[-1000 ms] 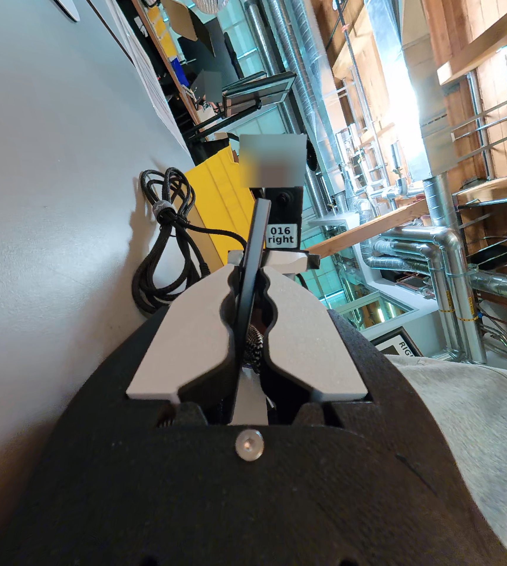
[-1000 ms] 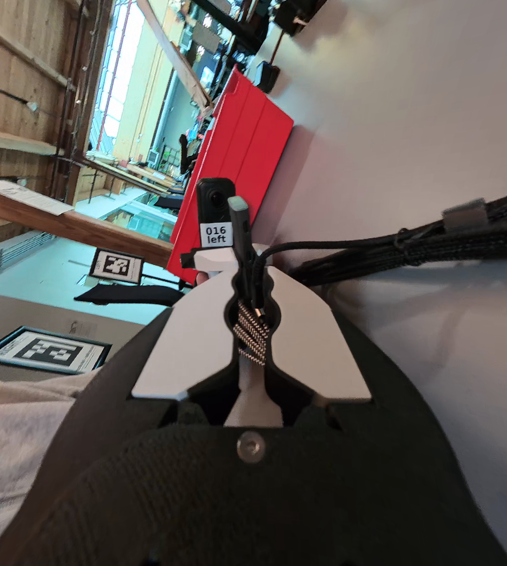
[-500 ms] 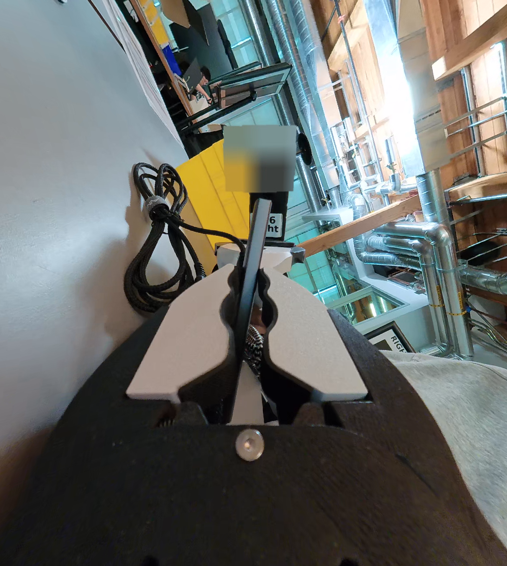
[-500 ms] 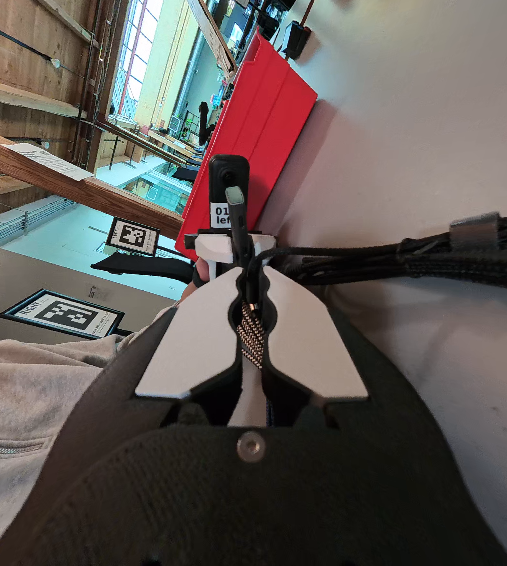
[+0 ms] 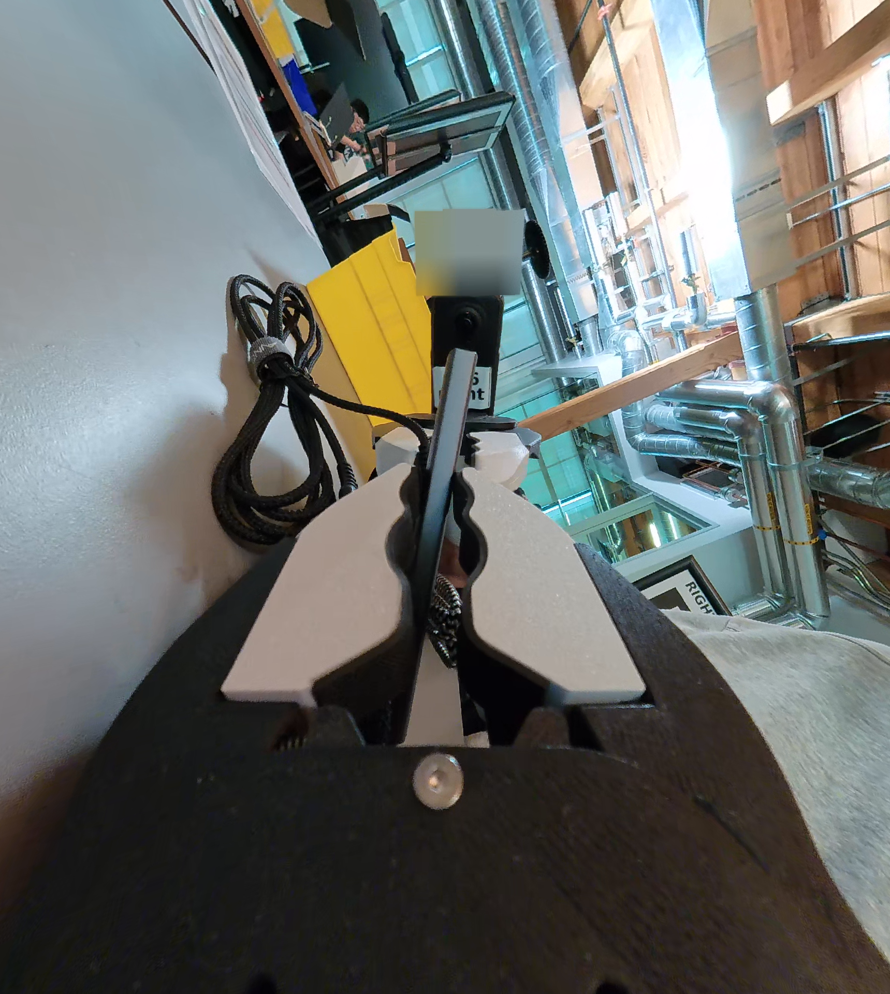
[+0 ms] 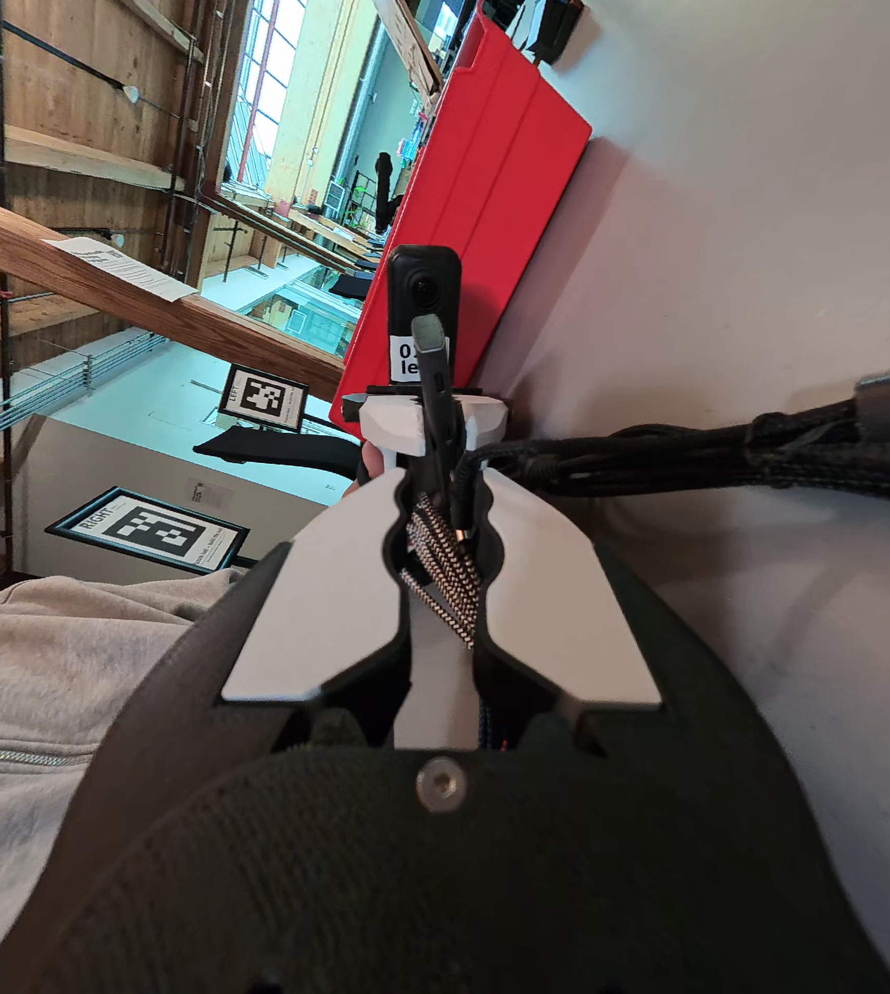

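My left gripper (image 5: 434, 484) is shut on a thin dark flat device (image 5: 450, 409), seen edge-on and standing up between the jaws. My right gripper (image 6: 445, 478) faces it at close range and is shut on the plug (image 6: 462, 511) of a thin black cable, right beside the device's edge (image 6: 434, 387). The plug's metal tip points back toward my camera. In the left wrist view the right gripper (image 5: 448, 452) shows just behind the device, and the cable (image 5: 356, 406) runs to it from a coiled black bundle (image 5: 270, 430). In the right wrist view the left gripper (image 6: 432, 425) clasps the device.
The white table (image 5: 82, 322) fills one side of each view. A yellow bin (image 5: 372, 333) and a red bin (image 6: 485, 215) stand on it. The strapped cable bundle (image 6: 754, 462) lies close by. Marker boards (image 6: 147, 532) and a grey sleeve (image 5: 808, 753) are near. The grippers are tip to tip, or close to it.
Both grippers stay shut and close together. The device's edge has shifted across the other gripper's label, and both views have tilted slightly.
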Demonstrator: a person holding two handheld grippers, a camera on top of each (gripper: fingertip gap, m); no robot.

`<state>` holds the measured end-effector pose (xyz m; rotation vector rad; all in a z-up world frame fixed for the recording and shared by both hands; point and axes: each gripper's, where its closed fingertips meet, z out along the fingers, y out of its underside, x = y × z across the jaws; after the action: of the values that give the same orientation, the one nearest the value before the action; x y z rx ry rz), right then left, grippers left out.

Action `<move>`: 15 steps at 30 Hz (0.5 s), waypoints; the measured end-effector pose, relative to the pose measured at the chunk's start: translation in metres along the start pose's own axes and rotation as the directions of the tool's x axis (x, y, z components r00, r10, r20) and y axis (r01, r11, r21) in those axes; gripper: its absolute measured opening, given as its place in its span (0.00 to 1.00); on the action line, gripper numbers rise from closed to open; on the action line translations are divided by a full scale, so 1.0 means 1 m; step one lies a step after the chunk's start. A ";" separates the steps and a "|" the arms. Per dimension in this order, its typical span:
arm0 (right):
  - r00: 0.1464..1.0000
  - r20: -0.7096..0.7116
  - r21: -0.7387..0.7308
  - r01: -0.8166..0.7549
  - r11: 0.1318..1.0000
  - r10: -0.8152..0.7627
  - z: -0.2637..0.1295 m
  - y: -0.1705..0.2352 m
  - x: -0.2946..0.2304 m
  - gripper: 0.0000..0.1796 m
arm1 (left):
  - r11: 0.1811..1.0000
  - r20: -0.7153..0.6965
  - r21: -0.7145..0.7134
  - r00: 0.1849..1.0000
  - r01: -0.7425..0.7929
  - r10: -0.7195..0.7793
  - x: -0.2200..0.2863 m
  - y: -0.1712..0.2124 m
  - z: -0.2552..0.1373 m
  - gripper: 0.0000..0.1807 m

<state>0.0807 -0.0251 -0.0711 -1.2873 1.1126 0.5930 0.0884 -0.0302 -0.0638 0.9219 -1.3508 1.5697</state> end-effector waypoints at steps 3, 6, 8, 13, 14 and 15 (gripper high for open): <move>1.000 -0.006 -0.004 0.007 1.000 -0.007 0.000 0.001 0.000 0.12 | 1.000 -0.001 0.000 1.000 0.001 -0.001 0.000 0.000 0.000 0.06; 1.000 -0.001 -0.011 0.011 1.000 -0.011 0.000 0.001 0.000 0.12 | 1.000 -0.002 -0.003 1.000 0.002 -0.002 0.000 0.000 0.000 0.06; 1.000 -0.002 -0.019 0.006 1.000 -0.006 0.000 0.002 0.000 0.11 | 1.000 -0.002 -0.008 1.000 0.003 -0.003 0.000 0.001 0.001 0.06; 0.998 -0.053 -0.084 0.018 0.996 -0.022 0.002 0.011 0.007 0.06 | 1.000 -0.005 -0.030 1.000 0.003 -0.004 0.001 0.004 0.003 0.06; 0.998 -0.056 -0.087 0.020 0.996 -0.025 0.002 0.011 0.007 0.06 | 1.000 -0.004 -0.029 1.000 0.004 -0.004 0.001 0.004 0.003 0.06; 0.998 -0.055 -0.088 0.019 0.996 -0.024 0.002 0.011 0.007 0.06 | 1.000 -0.005 -0.031 1.000 0.004 -0.005 0.001 0.004 0.003 0.06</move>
<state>0.0743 -0.0221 -0.0825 -1.3965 1.1277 0.5984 0.0840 -0.0332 -0.0644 0.9008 -1.3651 1.5424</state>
